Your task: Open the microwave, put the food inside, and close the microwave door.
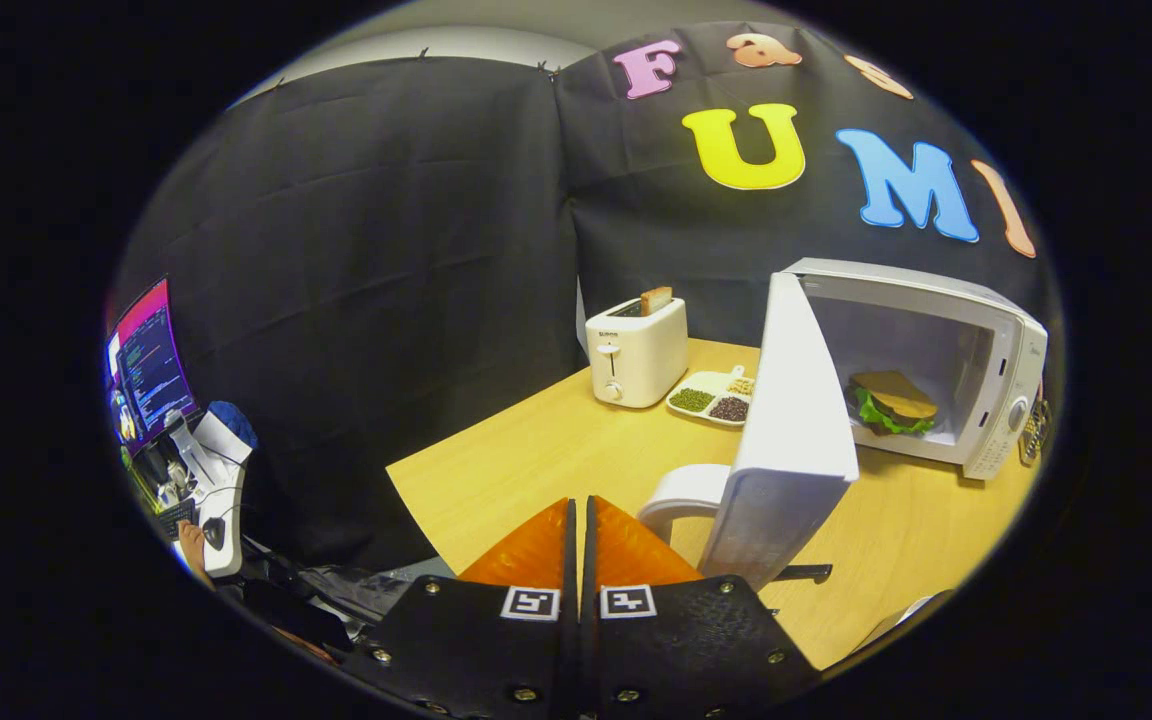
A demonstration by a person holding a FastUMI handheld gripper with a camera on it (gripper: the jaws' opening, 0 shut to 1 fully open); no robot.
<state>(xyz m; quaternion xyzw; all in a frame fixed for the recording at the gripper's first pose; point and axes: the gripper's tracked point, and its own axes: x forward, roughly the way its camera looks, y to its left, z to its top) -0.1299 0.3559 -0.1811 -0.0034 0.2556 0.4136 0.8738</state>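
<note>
A white microwave (pixel 986 350) stands on the wooden table (pixel 526 450) to the right, beyond my fingers. Its door (pixel 786 430) swings wide open toward me, with a white handle (pixel 681 495) on its near side. Inside the cavity lies the food, a sandwich (pixel 893 402) with green lettuce. My gripper (pixel 581 510) is shut, its two fingers pressed together with nothing between them, just left of the door handle and apart from it.
A white toaster (pixel 636 350) with a slice of bread stands at the table's far side. Beside it lies a divided tray (pixel 711 397) of grains. To the left, off the table, a monitor (pixel 146 365) and desk clutter.
</note>
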